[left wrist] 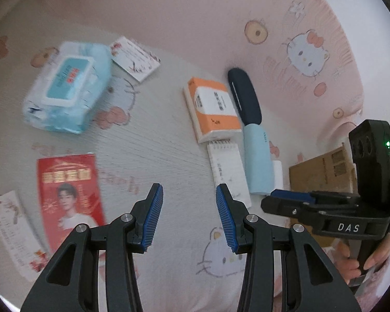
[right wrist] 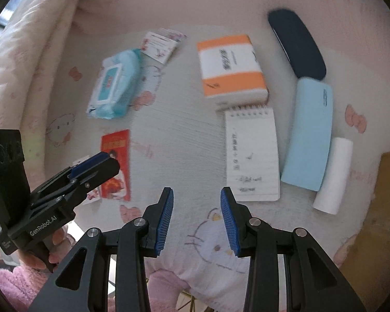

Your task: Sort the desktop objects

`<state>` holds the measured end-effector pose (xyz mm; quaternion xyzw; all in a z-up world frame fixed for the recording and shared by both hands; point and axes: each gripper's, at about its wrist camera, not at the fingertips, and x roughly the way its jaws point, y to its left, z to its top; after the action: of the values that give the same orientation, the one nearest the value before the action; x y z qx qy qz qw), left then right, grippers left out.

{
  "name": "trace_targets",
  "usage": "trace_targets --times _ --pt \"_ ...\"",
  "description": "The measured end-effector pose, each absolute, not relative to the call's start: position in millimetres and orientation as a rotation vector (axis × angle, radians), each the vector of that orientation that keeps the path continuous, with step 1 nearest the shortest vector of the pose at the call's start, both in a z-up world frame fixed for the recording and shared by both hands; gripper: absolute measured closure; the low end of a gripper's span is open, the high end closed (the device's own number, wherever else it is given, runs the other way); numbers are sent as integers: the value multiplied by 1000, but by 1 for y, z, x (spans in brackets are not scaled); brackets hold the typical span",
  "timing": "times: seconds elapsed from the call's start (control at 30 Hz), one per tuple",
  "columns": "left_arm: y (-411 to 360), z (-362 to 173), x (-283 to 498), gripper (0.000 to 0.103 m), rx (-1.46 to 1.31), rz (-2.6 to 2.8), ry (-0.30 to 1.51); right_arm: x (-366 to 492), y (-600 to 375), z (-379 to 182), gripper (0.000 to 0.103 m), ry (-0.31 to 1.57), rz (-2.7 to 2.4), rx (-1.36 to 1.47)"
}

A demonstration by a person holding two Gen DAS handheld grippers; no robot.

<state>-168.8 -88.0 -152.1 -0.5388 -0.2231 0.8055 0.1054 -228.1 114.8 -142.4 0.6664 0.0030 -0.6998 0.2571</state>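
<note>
On the pink cartoon-cat cloth lie a blue wet-wipes pack [left wrist: 67, 85], a red leaflet [left wrist: 70, 197], an orange-and-white book [left wrist: 213, 109], a spiral notepad [left wrist: 228, 171], a dark blue case [left wrist: 244, 96], a light blue case [left wrist: 257, 158] and a white roll [right wrist: 334, 174]. My left gripper [left wrist: 189, 217] hangs open above bare cloth between the leaflet and the notepad, with nothing between its jaws. My right gripper [right wrist: 197, 221] is open too, above the cloth just below the notepad [right wrist: 252, 153]. Each gripper shows in the other's view, the right gripper [left wrist: 288, 195] and the left gripper [right wrist: 93, 161].
A small white card [left wrist: 135, 58] lies beside the wipes, and a long white card [left wrist: 13, 234] beside the leaflet. A brown cardboard box [left wrist: 322, 169] stands at the right edge. A padded pink cushion [right wrist: 26, 52] rises at the left. A hand in a fluffy pink sleeve [right wrist: 39, 257] holds the left gripper.
</note>
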Motion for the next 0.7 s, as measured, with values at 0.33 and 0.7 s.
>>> trace_targets --times 0.33,0.7 --pt "-57 -200 -189 56 -1644 2338 -640 -259 145 -194 68 -56 -1951 1860" --pt "-18 -229 -195 57 -1650 2218 -699 -258 169 -228 68 -118 -1976 1869"
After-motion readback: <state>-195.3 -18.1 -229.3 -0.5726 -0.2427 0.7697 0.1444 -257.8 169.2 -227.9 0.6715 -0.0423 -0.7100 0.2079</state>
